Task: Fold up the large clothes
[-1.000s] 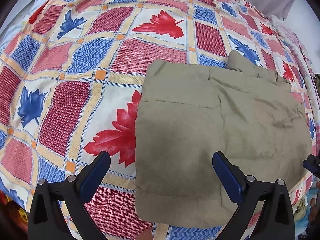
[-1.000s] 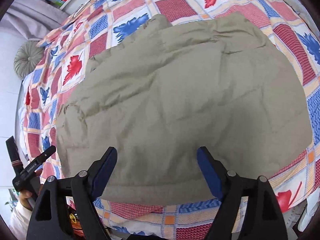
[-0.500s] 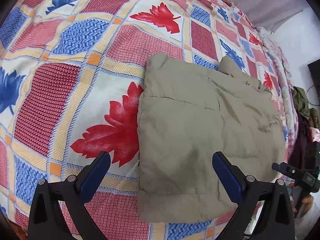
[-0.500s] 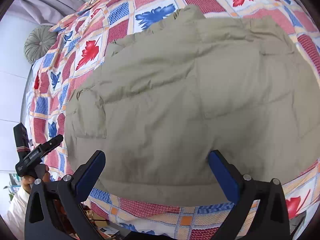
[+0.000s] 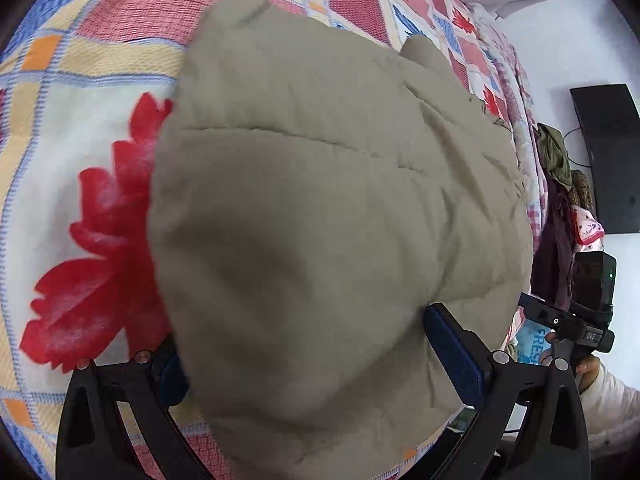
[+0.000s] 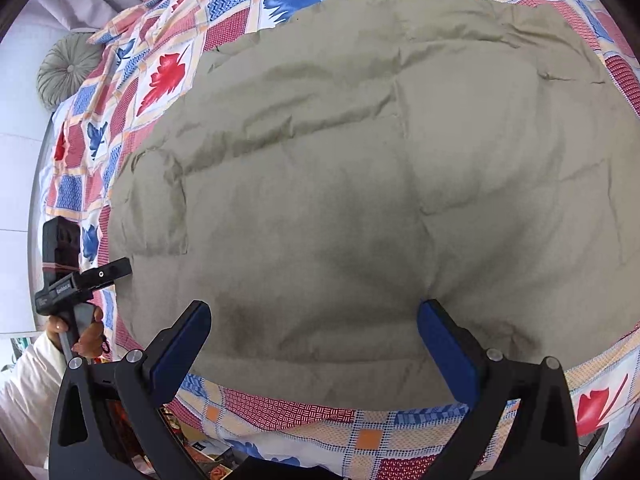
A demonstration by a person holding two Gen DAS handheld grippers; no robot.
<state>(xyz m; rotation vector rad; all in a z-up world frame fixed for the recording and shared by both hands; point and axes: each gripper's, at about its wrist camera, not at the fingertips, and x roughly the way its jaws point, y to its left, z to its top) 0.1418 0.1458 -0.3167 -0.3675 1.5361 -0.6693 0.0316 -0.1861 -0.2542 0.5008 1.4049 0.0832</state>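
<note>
I see my right gripper [image 6: 314, 344] spread wide over the near edge of the folded olive-khaki padded garment [image 6: 360, 168] on the leaf-patterned patchwork bedspread [image 6: 160, 76]; my left gripper [image 6: 86, 276] sits beside its left edge.

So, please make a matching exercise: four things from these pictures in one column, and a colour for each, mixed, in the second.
Things:
1. folded garment
2. round cushion
3. large leaf beside the garment
4. finger pads of the right gripper

Colours:
A. dark blue
B. grey-green
C. khaki
D. red

Pairs: 1-C, 2-B, 3-D, 4-A
</note>
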